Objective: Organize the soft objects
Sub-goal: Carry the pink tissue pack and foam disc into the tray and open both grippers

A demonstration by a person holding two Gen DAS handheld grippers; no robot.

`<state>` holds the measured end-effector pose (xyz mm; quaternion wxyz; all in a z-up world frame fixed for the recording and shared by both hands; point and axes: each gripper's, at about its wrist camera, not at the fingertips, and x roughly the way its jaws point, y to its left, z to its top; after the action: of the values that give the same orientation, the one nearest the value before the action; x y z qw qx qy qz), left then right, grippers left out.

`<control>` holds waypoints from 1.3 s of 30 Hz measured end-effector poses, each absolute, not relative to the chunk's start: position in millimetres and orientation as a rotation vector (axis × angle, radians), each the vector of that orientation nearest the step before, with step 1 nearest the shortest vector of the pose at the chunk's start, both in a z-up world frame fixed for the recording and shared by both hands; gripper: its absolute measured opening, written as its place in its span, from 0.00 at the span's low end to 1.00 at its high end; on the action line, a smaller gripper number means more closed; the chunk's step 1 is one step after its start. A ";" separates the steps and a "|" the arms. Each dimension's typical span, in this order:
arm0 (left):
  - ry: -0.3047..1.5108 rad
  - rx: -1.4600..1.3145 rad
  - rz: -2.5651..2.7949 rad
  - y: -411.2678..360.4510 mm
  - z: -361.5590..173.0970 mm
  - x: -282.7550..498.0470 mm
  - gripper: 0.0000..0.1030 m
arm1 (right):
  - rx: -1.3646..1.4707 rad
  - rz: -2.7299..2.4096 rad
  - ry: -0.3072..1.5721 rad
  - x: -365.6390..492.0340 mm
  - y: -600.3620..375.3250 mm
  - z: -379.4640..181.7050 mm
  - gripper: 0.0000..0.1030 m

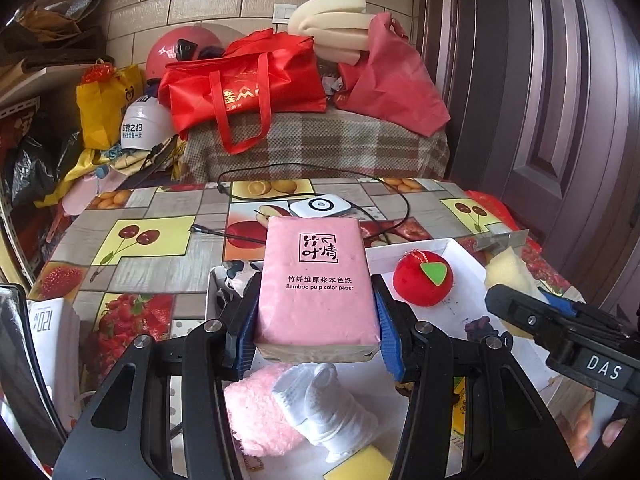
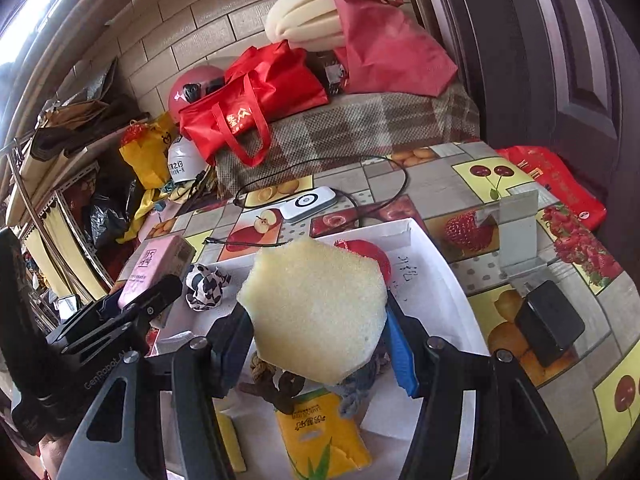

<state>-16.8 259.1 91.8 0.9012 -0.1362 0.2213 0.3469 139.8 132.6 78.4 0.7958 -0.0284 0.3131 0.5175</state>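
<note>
Left gripper (image 1: pixel 316 320): your left hand held it closed on the pink tissue pack (image 1: pixel 316 276); the blue pads (image 1: pixel 390 340) pressed on both long sides, and the pack was in the air above the tray.
Right gripper (image 2: pixel 320 340): your right hand held it closed on a pale yellow sponge piece (image 2: pixel 316 308), with a blue pad on each side of it; the sponge was lifted over the tray too.
Under the left gripper: a fluffy pink cloth (image 1: pixel 256 412) and a white sock (image 1: pixel 332 404) lay touching each other on the tray floor, with a yellow sponge corner (image 1: pixel 360 468) at the near edge.
Under the right gripper: a knotted rope toy (image 2: pixel 276 384) and a yellow packet (image 2: pixel 324 436) lay in the tray; how far the rope reached under the sponge you could not see.
Tray (image 1: pixel 460 252): white and shallow, it stood on the fruit-pattern tablecloth (image 1: pixel 160 208).
Farther in the tray: a red plush apple (image 1: pixel 422 278) with a green leaf was near the right wall, and a black-and-white cloth ball (image 2: pixel 206 286) was near the left wall.
Beyond the tray: a white power bank (image 1: pixel 318 206) with a black cable (image 1: pixel 384 188) lay on the table.
Right side of the table: a black box (image 2: pixel 548 322).
Behind the table: a red tote bag (image 1: pixel 244 88), a pink helmet (image 1: pixel 176 52) and folded foam (image 1: pixel 332 28) were on a checked cover.
</note>
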 end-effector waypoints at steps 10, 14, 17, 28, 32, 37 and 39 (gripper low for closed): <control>0.446 -0.235 0.741 253.6 95.5 -16.3 0.49 | -0.056 1.091 0.724 141.0 138.7 57.9 0.61; 0.413 -0.245 0.753 254.3 99.9 -20.4 0.56 | -0.051 1.093 0.705 139.5 137.4 58.2 0.68; 0.405 -0.233 0.769 252.1 103.2 -21.3 1.00 | -0.063 1.105 0.694 135.9 137.5 58.5 0.85; 0.355 -0.217 0.828 248.3 119.8 -35.2 1.00 | -0.166 1.038 0.509 111.4 127.6 68.7 1.00; 0.349 -0.214 0.828 244.3 125.1 -37.5 1.00 | -0.157 1.037 0.473 105.1 116.8 73.0 1.00; 0.339 -0.201 0.816 233.1 133.1 -40.0 1.00 | -0.131 1.038 0.431 96.9 101.5 80.5 1.00; 0.329 -0.194 0.804 225.6 137.3 -39.3 1.00 | -0.125 1.037 0.419 94.1 95.5 83.9 1.00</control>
<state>-39.3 225.6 137.3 0.9025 -0.0938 0.1593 0.3890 94.1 95.5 83.9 0.8459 -0.0592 0.1986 0.4915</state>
